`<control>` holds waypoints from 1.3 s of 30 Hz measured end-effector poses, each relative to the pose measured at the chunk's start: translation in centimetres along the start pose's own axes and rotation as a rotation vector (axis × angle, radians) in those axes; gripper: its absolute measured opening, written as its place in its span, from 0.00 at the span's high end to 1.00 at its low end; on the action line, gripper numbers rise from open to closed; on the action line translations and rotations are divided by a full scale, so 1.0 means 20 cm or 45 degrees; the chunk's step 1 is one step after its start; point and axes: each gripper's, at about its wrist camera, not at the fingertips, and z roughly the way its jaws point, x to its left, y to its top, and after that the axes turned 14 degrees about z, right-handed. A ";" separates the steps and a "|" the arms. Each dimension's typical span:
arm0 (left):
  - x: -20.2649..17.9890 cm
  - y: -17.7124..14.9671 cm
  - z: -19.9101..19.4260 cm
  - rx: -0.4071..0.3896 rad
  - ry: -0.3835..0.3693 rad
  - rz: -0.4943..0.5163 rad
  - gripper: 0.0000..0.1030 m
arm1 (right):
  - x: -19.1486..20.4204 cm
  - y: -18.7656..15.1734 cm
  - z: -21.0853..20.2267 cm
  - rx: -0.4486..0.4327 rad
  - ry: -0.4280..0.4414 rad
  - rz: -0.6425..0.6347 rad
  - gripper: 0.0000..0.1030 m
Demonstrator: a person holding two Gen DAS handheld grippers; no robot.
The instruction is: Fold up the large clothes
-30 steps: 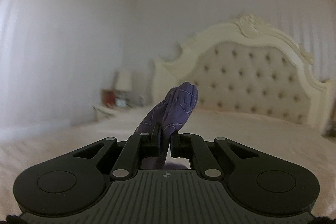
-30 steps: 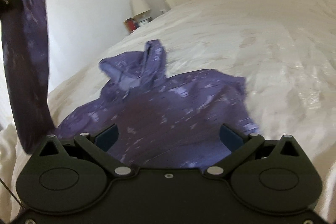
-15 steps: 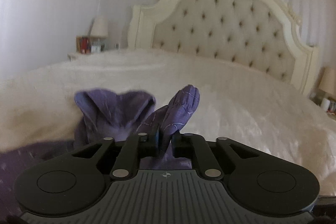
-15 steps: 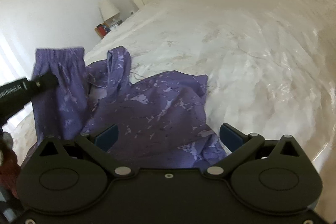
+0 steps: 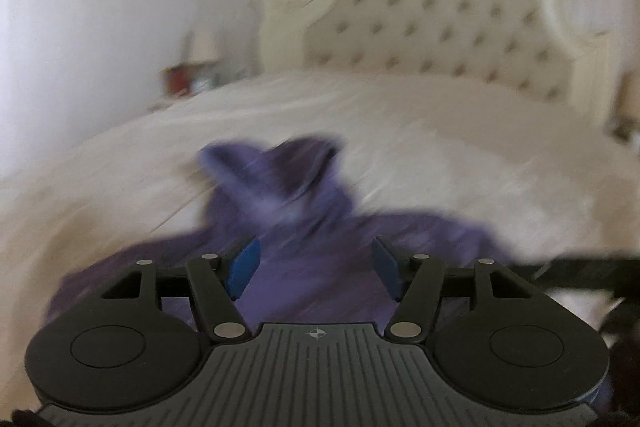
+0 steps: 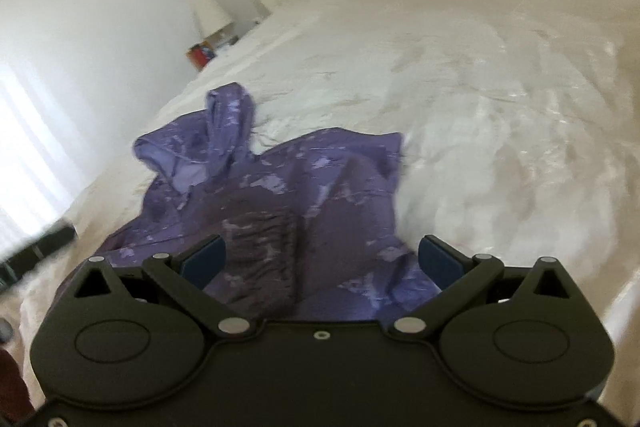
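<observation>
My left wrist camera skims low towards the headboard [image 5: 440, 15], my right looks down from higher, both close over the same purple hoodie [image 6: 288, 195] and bed [image 6: 480, 99].

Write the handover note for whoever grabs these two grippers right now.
Left gripper: fingers opening, nothing between them.
Right gripper: open, empty, above the garment.
Purple hoodie: on the white bed, hood toward the headboard, one sleeve's cuff laid across the body.
Done: that sleeve is folded in.
Left: the rest of the fold; the other sleeve's state is unclear from here.
</observation>
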 end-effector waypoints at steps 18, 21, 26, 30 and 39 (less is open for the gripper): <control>0.32 -0.47 0.10 0.320 0.121 -0.215 0.33 | 0.17 -0.10 0.01 -0.178 0.150 -0.267 0.01; 0.32 -0.48 0.10 0.307 0.113 -0.217 0.33 | 0.15 -0.13 0.13 -0.045 0.158 -0.219 0.01; 0.32 -0.49 0.10 0.300 0.108 -0.216 0.33 | 0.10 -0.13 0.21 0.056 0.177 -0.172 0.02; 0.31 -0.48 0.09 0.297 0.108 -0.210 0.33 | 0.11 -0.14 0.23 0.111 0.182 -0.168 0.39; 0.33 -0.38 0.05 0.238 0.084 -0.181 0.33 | 0.18 -0.09 0.09 -0.025 0.234 -0.251 0.75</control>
